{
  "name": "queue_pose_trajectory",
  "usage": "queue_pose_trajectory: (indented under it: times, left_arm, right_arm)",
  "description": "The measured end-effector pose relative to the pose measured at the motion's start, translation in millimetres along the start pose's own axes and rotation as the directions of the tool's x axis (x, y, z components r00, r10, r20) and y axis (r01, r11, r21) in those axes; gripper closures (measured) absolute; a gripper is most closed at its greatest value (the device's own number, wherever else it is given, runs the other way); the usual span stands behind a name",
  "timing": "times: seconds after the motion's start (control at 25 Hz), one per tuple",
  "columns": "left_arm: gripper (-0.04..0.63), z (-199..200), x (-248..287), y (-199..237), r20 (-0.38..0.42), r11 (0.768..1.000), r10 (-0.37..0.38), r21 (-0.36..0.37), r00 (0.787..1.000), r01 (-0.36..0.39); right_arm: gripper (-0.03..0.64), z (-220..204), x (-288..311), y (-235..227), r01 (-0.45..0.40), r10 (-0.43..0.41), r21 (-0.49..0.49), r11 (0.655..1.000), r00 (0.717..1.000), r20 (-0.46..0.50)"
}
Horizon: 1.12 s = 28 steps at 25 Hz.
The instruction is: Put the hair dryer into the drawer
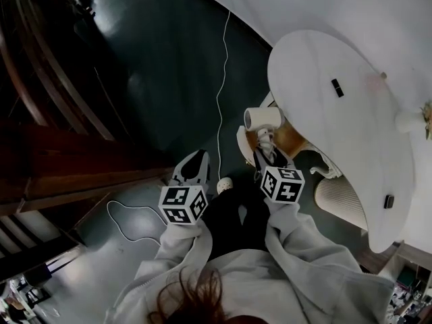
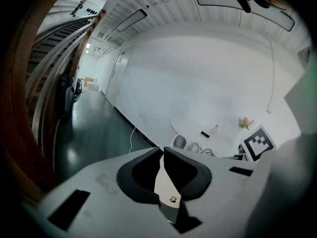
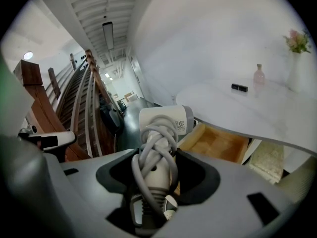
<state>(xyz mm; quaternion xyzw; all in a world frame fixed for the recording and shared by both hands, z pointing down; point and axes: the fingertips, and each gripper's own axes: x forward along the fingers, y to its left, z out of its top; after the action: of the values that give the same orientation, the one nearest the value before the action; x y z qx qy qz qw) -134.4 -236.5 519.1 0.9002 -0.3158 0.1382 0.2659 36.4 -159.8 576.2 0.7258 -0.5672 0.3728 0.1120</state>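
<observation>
The white hair dryer (image 1: 263, 118), its grey cord wound round the handle, is held by that handle in my right gripper (image 1: 262, 147). In the right gripper view the jaws of the right gripper (image 3: 157, 152) are shut on the wrapped handle, and the dryer's barrel (image 3: 166, 119) sticks up past them. Just beyond it the wooden drawer (image 3: 215, 143) stands pulled out under the round white table (image 3: 247, 108); its light wood interior (image 1: 291, 138) lies right of the dryer. My left gripper (image 1: 198, 155) hangs to the left over the dark floor, and in its own view it (image 2: 162, 150) is shut and empty.
A white cable (image 1: 219, 93) runs across the dark floor and ends near my grippers. Wooden stair rails (image 1: 67, 147) fill the left. A pale chair (image 1: 344, 198) stands under the table. On the table are a small black item (image 3: 239, 87), a bottle (image 3: 259, 75) and flowers (image 3: 297, 41).
</observation>
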Motion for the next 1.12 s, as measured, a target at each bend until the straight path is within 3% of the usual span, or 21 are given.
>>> queue_pose_trajectory:
  times: [0.4,0.76,1.12]
  left_arm:
    - [0.561,-10,10,-1,-0.032,1.0,0.0,-0.007,0.999,0.0]
    - [0.561,-16,16,1,-0.054,1.0,0.001,-0.007,0.999,-0.001]
    - [0.561,-12,21,7,-0.053,1.0,0.009,-0.028,0.999,-0.011]
  right_arm:
    - [0.334,-24,9,-12,0.005,-0.001,0.05,0.999,0.998,-0.069]
    - [0.334,-37,18,-37,0.073,-0.056,0.14,0.987,0.991,-0.122]
    - [0.334,-30,24,-70,0.183,-0.135,0.296,0.937,0.975,-0.175]
